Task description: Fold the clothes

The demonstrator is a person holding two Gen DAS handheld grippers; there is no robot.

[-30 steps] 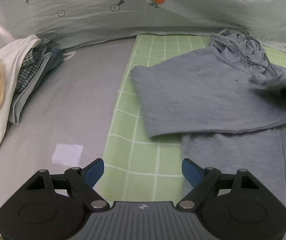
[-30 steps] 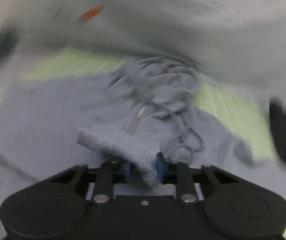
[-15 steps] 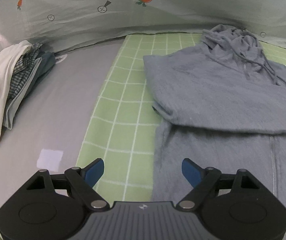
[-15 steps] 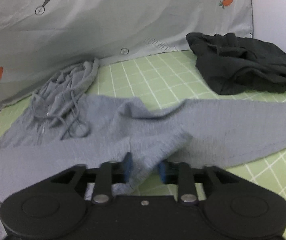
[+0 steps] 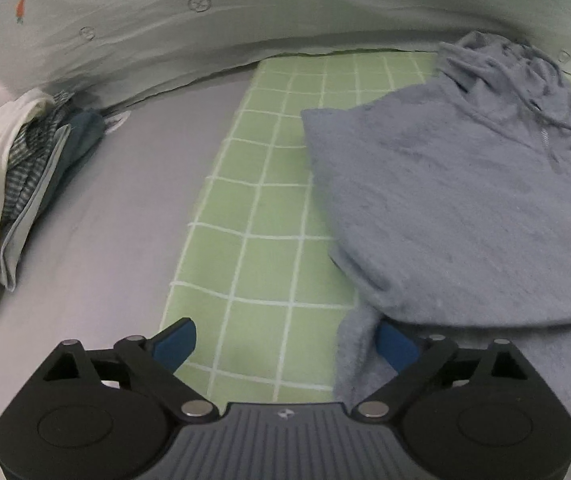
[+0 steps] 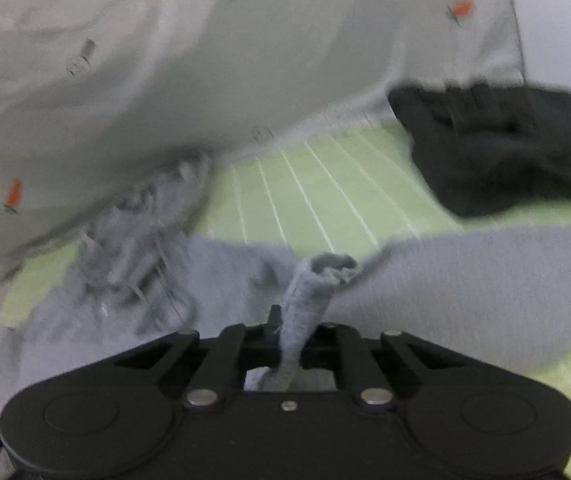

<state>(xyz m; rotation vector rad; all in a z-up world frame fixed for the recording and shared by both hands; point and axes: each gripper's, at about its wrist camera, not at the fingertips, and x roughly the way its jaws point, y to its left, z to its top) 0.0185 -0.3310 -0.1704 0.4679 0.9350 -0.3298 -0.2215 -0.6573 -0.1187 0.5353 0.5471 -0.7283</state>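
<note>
Grey hoodie [image 5: 465, 208] has one sleeve folded across; right tongs [image 6: 285, 332] pinch its fabric, left tongs [image 5: 285, 344] opening wide and empty; body folds remain

Bedroom: bedsheet [image 5: 117, 216], clothes pile [image 5: 33, 168]
</note>
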